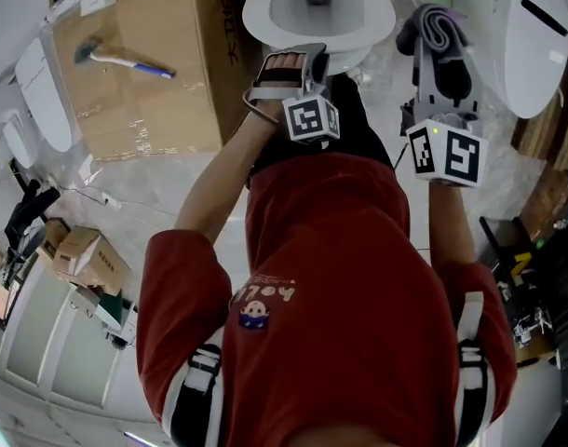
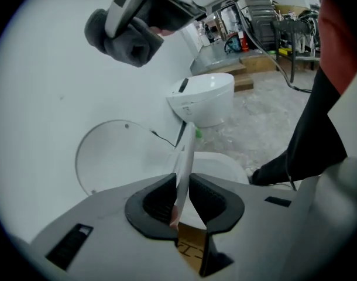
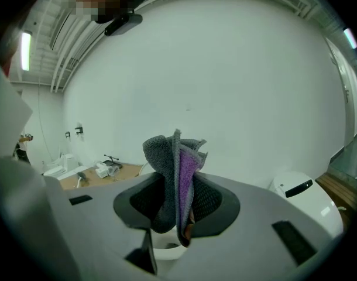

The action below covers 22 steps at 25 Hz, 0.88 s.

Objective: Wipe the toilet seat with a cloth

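Left gripper has its fingers pinched on the thin white toilet seat, seen edge-on at the front of the toilet; right gripper, off to the toilet's right, has its fingers clamped on the folded grey-and-purple cloth, clear of the seat.

White lettering resembling "holy" is seen on the red shirt; dark print on the cardboard box cannot be read.
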Motion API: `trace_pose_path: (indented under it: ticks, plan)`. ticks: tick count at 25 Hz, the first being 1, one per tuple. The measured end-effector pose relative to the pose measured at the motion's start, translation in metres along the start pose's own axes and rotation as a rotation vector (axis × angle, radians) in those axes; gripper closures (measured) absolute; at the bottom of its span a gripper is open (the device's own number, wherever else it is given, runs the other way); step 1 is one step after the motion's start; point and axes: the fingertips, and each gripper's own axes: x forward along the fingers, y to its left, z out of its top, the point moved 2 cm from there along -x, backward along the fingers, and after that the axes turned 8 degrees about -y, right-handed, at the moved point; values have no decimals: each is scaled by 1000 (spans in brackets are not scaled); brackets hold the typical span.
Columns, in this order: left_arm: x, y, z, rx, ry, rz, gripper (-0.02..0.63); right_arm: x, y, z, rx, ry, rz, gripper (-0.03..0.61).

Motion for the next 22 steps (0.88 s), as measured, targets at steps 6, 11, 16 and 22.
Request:
trace_pose_path:
  ticks: [6,11,16,22]
  plan:
    - [17,-71,-27,-44,39,-182,517,3,19,-37,-5,55,43,469]
    - [37,-119,-46,-39,14,-313,491,10,28,-80,-16,101,58,469]
    - [59,-154,-65,-45,-12,-375,471,11,31,-124,5,131,53,469]
    - [90,-196,-91,-35,-16,-406,468,18,32,-174,13,158,40,469]
